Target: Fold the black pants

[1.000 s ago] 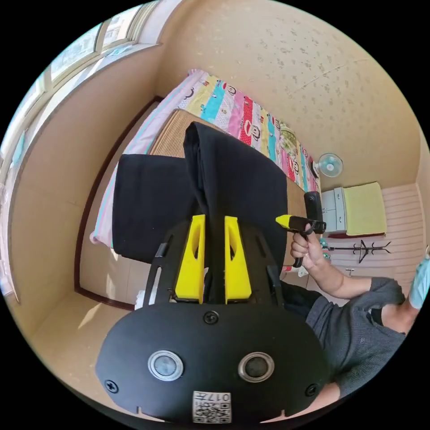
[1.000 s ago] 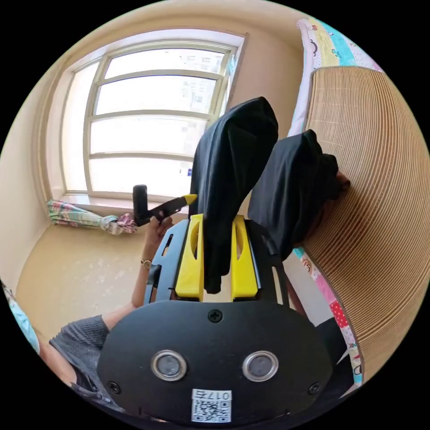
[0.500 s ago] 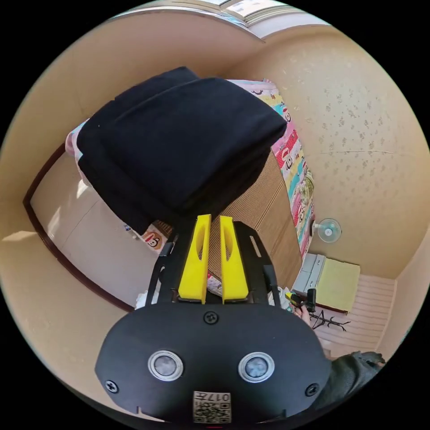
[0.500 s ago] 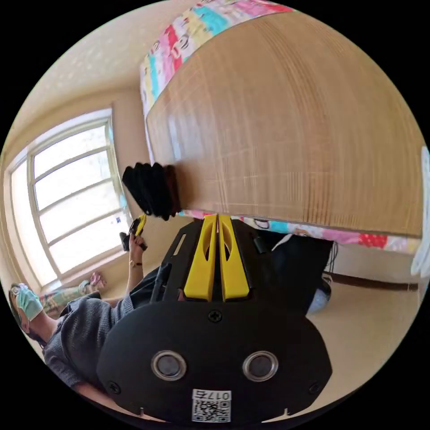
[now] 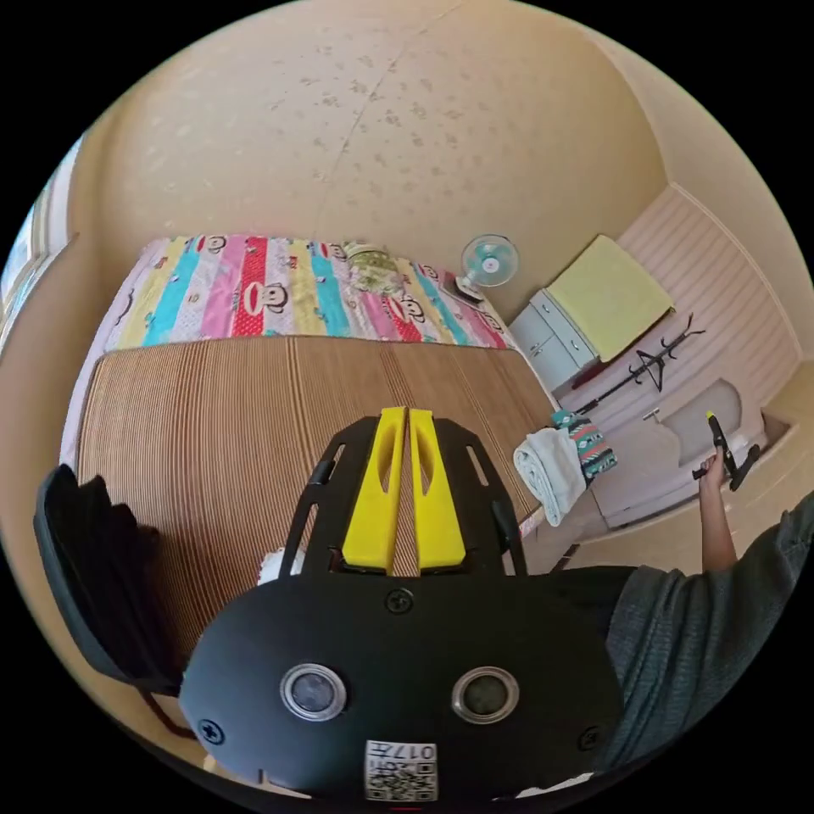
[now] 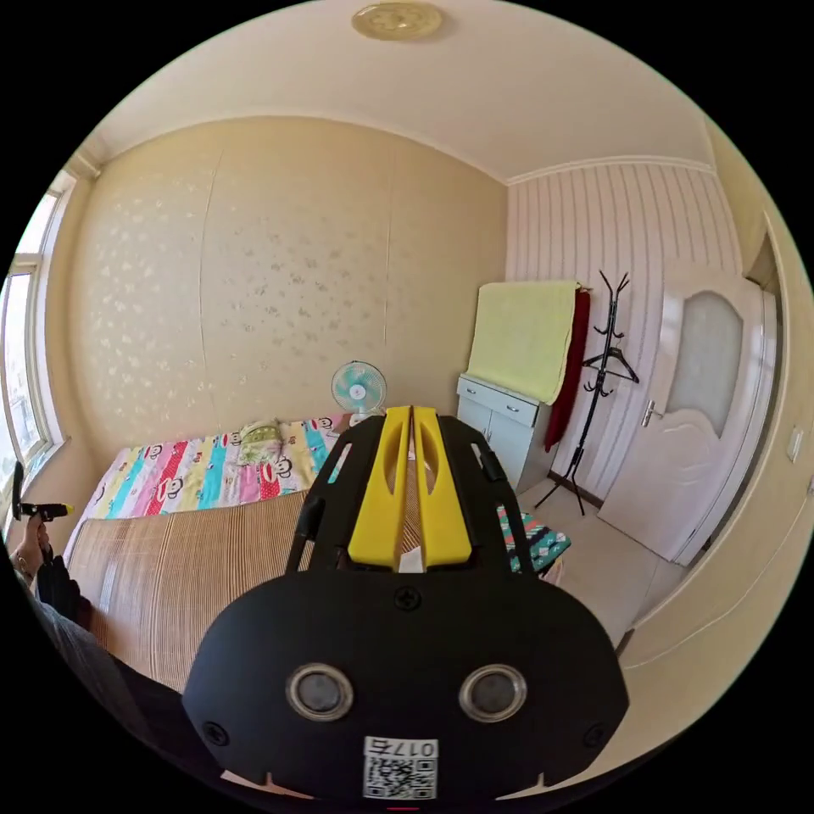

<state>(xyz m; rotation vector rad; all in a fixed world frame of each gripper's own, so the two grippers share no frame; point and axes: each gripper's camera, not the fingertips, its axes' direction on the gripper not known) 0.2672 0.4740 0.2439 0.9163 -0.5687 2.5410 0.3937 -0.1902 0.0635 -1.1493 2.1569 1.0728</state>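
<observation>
In the left gripper view, the left gripper (image 5: 407, 413) sits at the centre with its two yellow jaws pressed together and nothing between them, pointing toward twelve o'clock across the ribbed bamboo mat (image 5: 254, 407) that covers the bed. The black pants (image 5: 97, 577) lie in a dark folded bundle at about eight o'clock from those jaws, at the near corner of the mat, apart from the tool; their long edge appears to run roughly from eleven to five o'clock along the mat's edge, though the fisheye bends it. Out at three o'clock the right gripper (image 5: 710, 417) is held up in a hand (image 5: 708, 475), well apart from the pants and too small here to tell how its jaws stand. A striped cartoon sheet (image 5: 280, 292) lies beyond the mat at eleven o'clock, and a rolled towel (image 5: 547, 471) rests at the mat's edge near two o'clock. In the right gripper view, the right gripper (image 6: 412, 413) also has its jaws closed on nothing, aimed at the far wall with a fan (image 6: 359, 388) just left of twelve. The left gripper (image 6: 59, 509) shows at nine o'clock with a dark patch of the pants (image 6: 58, 589) just beneath it. Judging from this, the fold looks finished, and the left hand is far the nearer to the bundle for any tidying.
</observation>
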